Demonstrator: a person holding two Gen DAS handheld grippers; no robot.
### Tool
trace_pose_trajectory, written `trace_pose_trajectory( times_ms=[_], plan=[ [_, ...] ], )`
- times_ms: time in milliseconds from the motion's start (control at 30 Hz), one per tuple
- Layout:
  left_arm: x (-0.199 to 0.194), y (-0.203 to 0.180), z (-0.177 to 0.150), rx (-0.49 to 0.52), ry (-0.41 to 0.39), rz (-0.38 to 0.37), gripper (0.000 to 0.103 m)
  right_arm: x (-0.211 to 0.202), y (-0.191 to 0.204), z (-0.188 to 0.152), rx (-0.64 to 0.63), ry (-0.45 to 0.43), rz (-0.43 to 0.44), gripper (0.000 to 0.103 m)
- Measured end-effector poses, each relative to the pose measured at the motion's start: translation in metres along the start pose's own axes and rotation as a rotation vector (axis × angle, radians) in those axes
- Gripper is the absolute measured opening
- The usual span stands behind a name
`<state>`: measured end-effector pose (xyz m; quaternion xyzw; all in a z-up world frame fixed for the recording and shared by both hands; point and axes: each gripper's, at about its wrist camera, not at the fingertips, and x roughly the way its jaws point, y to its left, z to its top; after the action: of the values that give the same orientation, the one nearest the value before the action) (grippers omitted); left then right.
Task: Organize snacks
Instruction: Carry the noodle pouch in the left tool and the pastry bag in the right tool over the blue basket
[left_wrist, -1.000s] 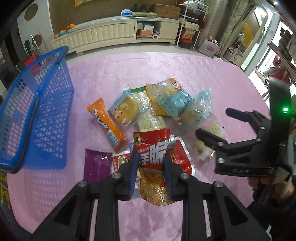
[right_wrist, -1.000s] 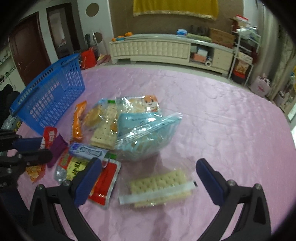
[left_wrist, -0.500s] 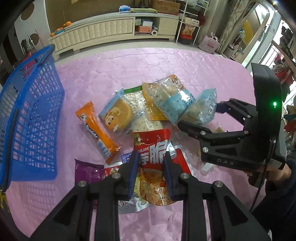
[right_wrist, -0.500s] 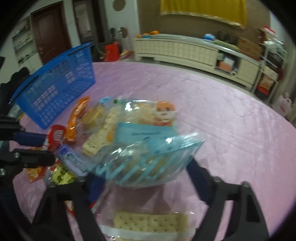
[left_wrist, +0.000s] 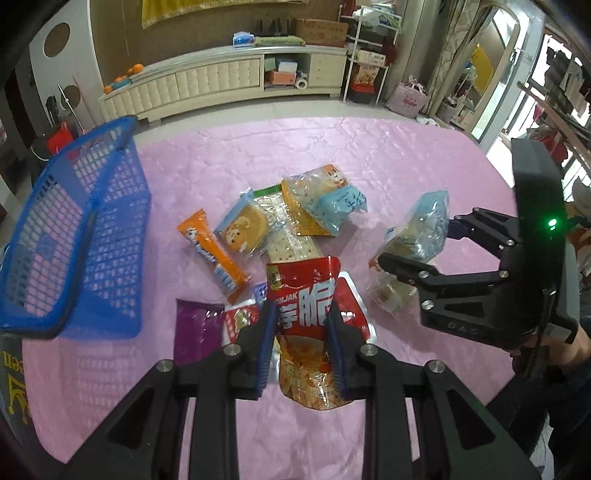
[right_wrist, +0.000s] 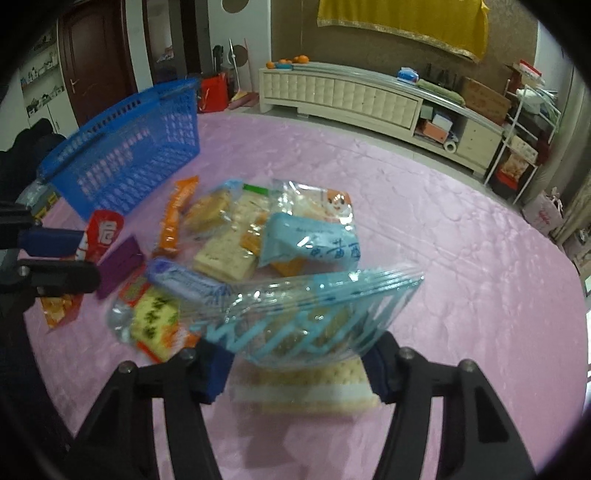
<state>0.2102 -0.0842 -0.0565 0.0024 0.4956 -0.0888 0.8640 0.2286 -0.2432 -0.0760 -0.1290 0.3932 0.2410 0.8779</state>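
Note:
My left gripper (left_wrist: 301, 347) is shut on a red and orange konjac snack pouch (left_wrist: 304, 295), held above the pink table. My right gripper (right_wrist: 301, 365) is shut on a clear bag with blue stripes (right_wrist: 314, 321) and holds it off the table; it shows in the left wrist view (left_wrist: 424, 229) at the right. A blue plastic basket (left_wrist: 74, 229) stands at the left, also in the right wrist view (right_wrist: 125, 147). Several snack packs (left_wrist: 288, 221) lie heaped mid-table.
A cracker pack (right_wrist: 306, 387) lies on the table under the right gripper. An orange bar (left_wrist: 210, 251) and a purple packet (left_wrist: 197, 328) lie near the basket. The pink tablecloth (left_wrist: 369, 147) covers the round table. A white cabinet (left_wrist: 221, 81) stands beyond.
My right gripper closed on the blue-striped bag and lifted it off the pile, toward the right. My left gripper still holds the red pouch, raised slightly.

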Motion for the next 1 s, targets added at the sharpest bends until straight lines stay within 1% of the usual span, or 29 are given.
trace_pose_trajectory(
  times_ms=[167,300,367,467,533,667,733,900,1000],
  plan=[
    [-0.035,0.006,-0.01,-0.008,-0.052,-0.006,0.025,-0.038,0.022,0.013,-0.007,-0.048,-0.017,0.065],
    [-0.066,0.01,-0.014,0.001,-0.093,0.0,0.025,-0.065,0.044,0.029,-0.044,-0.08,-0.045,0.065],
    [-0.082,0.016,-0.015,0.011,-0.118,0.004,0.025,-0.075,0.053,0.038,-0.039,-0.103,-0.037,0.065],
    [-0.104,0.032,-0.014,0.006,-0.151,0.017,0.025,-0.087,0.068,0.051,-0.016,-0.132,0.003,0.065],
    [-0.112,0.043,-0.014,0.0,-0.161,0.019,0.025,-0.092,0.079,0.057,-0.016,-0.142,0.018,0.065],
    [-0.13,0.072,-0.012,-0.019,-0.191,0.048,0.025,-0.099,0.104,0.074,-0.046,-0.167,0.026,0.065],
    [-0.137,0.088,-0.012,-0.04,-0.201,0.045,0.025,-0.1,0.114,0.086,-0.046,-0.175,0.042,0.065],
    [-0.155,0.132,-0.008,-0.087,-0.221,0.067,0.026,-0.097,0.134,0.111,-0.051,-0.179,0.07,0.065],
    [-0.164,0.152,-0.008,-0.1,-0.226,0.078,0.026,-0.09,0.15,0.128,-0.064,-0.178,0.079,0.065]
  ],
)
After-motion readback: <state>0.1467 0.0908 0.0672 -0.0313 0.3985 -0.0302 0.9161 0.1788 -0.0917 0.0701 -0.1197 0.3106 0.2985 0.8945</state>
